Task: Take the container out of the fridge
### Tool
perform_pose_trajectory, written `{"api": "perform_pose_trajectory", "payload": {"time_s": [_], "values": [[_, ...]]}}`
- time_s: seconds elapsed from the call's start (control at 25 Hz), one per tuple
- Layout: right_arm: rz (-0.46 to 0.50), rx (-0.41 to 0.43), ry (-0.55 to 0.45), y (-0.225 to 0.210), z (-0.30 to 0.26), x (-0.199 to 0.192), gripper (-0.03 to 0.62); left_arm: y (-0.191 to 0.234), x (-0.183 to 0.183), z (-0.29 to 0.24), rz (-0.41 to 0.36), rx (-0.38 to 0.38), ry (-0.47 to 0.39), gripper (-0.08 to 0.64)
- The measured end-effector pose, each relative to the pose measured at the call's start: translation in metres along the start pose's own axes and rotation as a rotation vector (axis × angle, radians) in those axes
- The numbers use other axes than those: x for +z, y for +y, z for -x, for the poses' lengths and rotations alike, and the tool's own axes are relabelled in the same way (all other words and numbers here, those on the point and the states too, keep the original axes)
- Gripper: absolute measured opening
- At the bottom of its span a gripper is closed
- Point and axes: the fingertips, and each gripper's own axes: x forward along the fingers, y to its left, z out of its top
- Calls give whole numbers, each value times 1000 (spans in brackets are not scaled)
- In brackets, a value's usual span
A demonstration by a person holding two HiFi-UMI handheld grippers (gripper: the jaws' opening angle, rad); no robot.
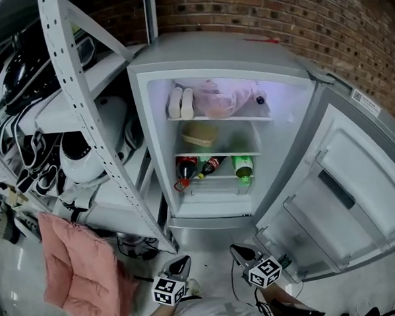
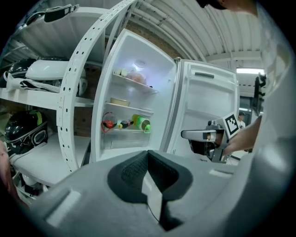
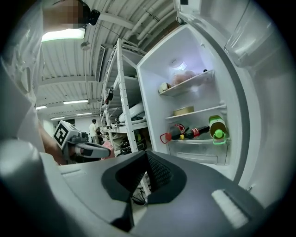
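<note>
Both grippers are low and pulled in near our body, well short of the fridge (image 1: 150,143). The left gripper (image 1: 182,262) has its jaws together with nothing between them. The right gripper (image 1: 236,250) is the same, closed and empty.

Key relation: the container (image 1: 199,134) is ahead of and above both grippers, on the middle shelf (image 1: 250,152), left of that shelf's centre. It sits under the top shelf with the pink bag (image 1: 222,97) and above the lying bottles (image 1: 197,167). It looks like a low round tub, wider than tall, upright, so we judge it needs a level reach with the jaws spread across its width.

Nearer arm: close call. In the head view the tub lies between the two grippers, slightly toward the left one. The open door (image 1: 357,179) hangs on the right, with the right gripper just beside its lower corner, so the left has the cleaner line. The rack upright (image 1: 82,107) flanks the fridge on the left.

Hard to make out:
- The tub's base sits behind the shelf lip.
- Its rear is unseen.
- We can't tell if it has a lid or a rim to grab.
- It's tiny in both gripper views.
</note>
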Motion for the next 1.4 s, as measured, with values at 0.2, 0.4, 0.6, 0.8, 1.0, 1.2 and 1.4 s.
{"api": "perform_pose_trajectory", "payload": {"time_s": [0.2, 0.4, 0.6, 0.8, 1.0, 1.2, 1.4], "values": [[0, -40, -3, -13, -24, 13, 8, 22, 17, -20, -6, -46, -2, 0], [-7, -92, 7, -23, -47, 22, 8, 42, 37, -37, -19, -101, -9, 0], [6, -129, -1, -33, -72, 34, 8, 62, 57, -52, -48, -146, -15, 0], [6, -141, 14, -48, -92, 39, 8, 64, 82, -67, -59, -186, -36, 0], [29, -151, 45, -70, -109, 42, 8, 62, 106, -85, -56, -210, -67, 0], [49, -168, -7, -98, -130, 73, 8, 66, 134, -111, -75, -216, -99, 0], [103, -169, -7, -124, -158, 112, 8, 65, 167, -143, -98, -203, -121, 0]]}}
